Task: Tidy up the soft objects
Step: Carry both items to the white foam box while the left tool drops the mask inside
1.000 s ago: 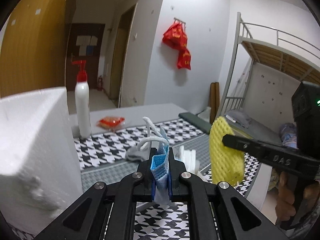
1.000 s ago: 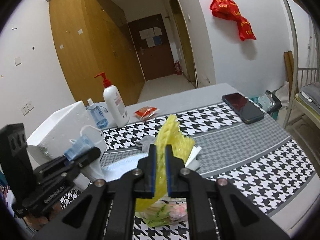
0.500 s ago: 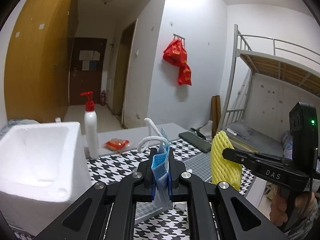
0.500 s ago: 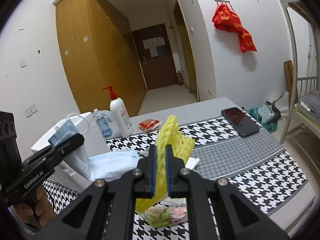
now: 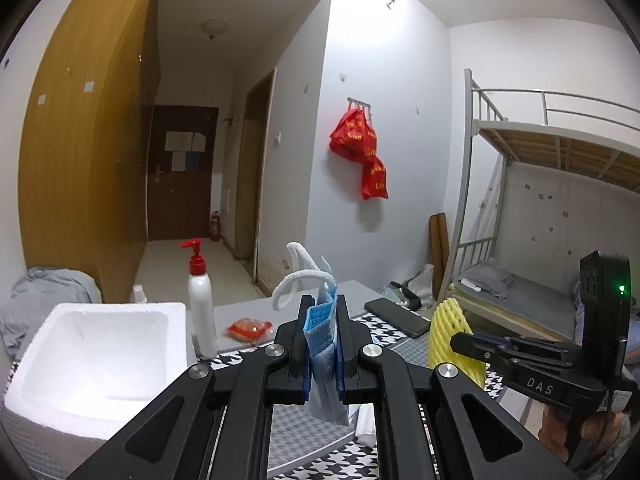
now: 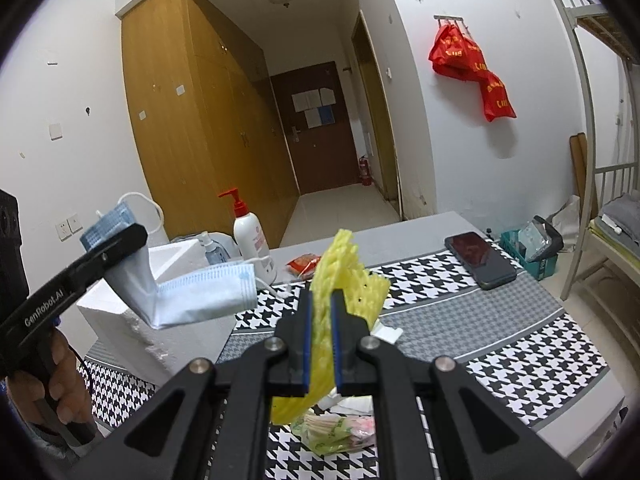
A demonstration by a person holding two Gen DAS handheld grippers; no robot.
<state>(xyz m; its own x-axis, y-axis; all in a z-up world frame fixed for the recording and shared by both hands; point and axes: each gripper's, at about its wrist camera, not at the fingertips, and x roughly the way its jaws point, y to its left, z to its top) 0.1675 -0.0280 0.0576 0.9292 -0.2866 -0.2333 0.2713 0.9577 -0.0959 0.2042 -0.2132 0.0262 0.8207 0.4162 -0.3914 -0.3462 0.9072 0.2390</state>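
My left gripper [image 5: 322,316] is shut on a blue face mask [image 5: 320,336], whose white ear loop [image 5: 298,280] curls above the jaws. From the right wrist view that mask [image 6: 196,296] hangs off the left gripper [image 6: 116,240] above the white foam box [image 6: 160,320]. My right gripper [image 6: 321,320] is shut on a yellow foam net sleeve [image 6: 344,272]; in the left wrist view the sleeve [image 5: 450,332] stands to the right of the mask, clamped in the right gripper [image 5: 464,346]. The open foam box [image 5: 96,356] sits low on the left.
A white pump bottle [image 5: 201,308] with a red top and a small red packet [image 5: 250,326] stand behind the box. A dark phone [image 6: 480,260] lies on the houndstooth cloth [image 6: 520,360]. A green snack packet [image 6: 336,432] and white items lie under the right gripper. A bunk bed [image 5: 540,200] is to the right.
Both grippers have risen with their loads. The left one climbed from beside the foam box's wall to above its rim, so the box's hollow inside now shows.
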